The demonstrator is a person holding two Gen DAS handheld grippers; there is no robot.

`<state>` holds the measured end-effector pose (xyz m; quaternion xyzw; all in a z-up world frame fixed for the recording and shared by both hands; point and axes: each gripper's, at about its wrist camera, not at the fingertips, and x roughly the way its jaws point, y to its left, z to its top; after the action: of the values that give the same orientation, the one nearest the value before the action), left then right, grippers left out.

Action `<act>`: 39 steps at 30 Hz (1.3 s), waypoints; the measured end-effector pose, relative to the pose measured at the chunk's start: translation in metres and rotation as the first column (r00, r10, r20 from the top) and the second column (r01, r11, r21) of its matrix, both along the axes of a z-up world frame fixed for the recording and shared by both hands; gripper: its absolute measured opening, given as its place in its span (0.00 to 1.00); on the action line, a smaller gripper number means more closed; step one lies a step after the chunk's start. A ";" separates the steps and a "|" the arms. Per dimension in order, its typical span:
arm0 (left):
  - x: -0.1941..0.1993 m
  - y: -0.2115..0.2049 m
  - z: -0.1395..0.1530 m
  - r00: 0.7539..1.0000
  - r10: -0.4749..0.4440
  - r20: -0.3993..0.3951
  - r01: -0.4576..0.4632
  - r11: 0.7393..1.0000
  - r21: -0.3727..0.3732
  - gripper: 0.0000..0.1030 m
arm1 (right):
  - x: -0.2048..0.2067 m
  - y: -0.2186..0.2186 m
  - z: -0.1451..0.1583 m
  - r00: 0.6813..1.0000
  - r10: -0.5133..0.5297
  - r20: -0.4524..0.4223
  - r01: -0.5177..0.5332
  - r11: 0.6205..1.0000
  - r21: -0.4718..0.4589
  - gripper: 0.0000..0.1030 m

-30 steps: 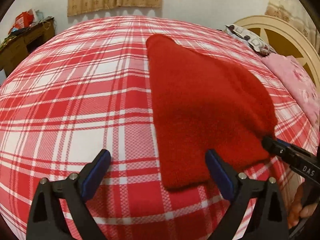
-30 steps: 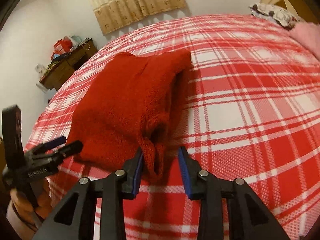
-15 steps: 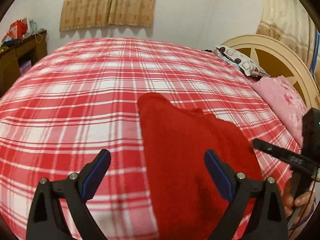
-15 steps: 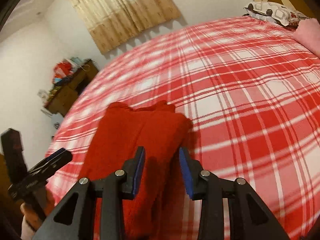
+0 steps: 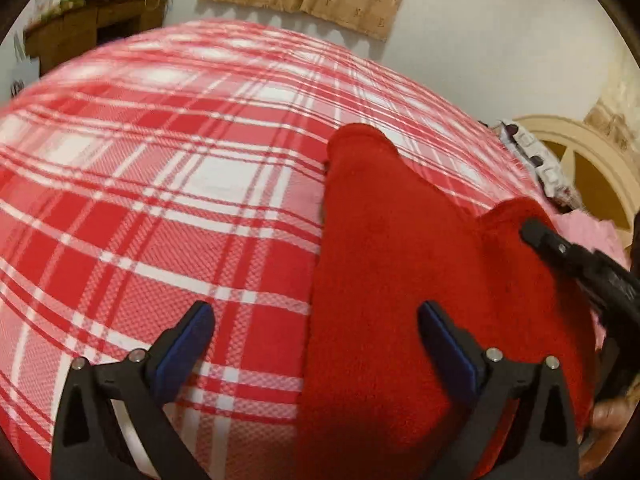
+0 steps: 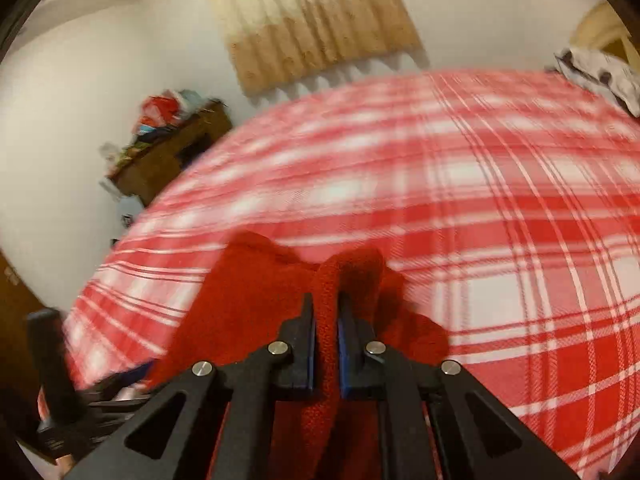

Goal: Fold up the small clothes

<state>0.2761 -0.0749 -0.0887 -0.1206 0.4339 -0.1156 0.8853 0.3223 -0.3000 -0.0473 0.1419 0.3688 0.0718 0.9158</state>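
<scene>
A red knitted garment (image 5: 400, 264) lies on the red and white plaid bed cover (image 5: 168, 184), stretching away from me at the right of the left wrist view. My left gripper (image 5: 314, 344) is open and empty, its right finger over the garment's near part, its left finger over the cover. My right gripper (image 6: 325, 322) is shut on a raised fold of the red garment (image 6: 256, 300). It also shows in the left wrist view (image 5: 532, 232), its tip at the garment's right edge.
A wooden desk with clutter (image 5: 92, 24) stands beyond the bed's far left. A cream headboard (image 5: 580, 160), a patterned pillow (image 5: 532, 152) and a pink cloth (image 5: 592, 232) are at the right. Curtains (image 6: 316, 20) hang on the far wall.
My right gripper has closed on the garment's right edge and lifted a fold of it. Both cameras have shifted over the garment. My left gripper has stayed open.
</scene>
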 end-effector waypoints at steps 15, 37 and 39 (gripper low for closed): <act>0.010 0.003 0.015 0.988 -0.145 -0.043 0.146 0.989 0.023 1.00 | -0.085 -0.046 -0.002 0.988 -0.151 -0.015 0.149 0.953 0.264 0.65; 0.028 -0.025 0.002 0.973 -0.226 -0.044 0.227 0.973 0.031 1.00 | -0.058 -0.007 -0.045 0.997 -0.059 -0.056 0.071 0.968 0.242 0.76; 0.029 -0.025 0.001 0.973 -0.227 -0.041 0.228 0.973 0.033 1.00 | -0.054 -0.002 -0.045 0.997 -0.057 -0.057 0.068 0.977 0.204 0.76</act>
<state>0.3048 -0.0998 -0.0875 -0.0555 0.4633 -0.2056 0.8603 0.2684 -0.3024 -0.0923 0.2493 0.3779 0.0771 0.8883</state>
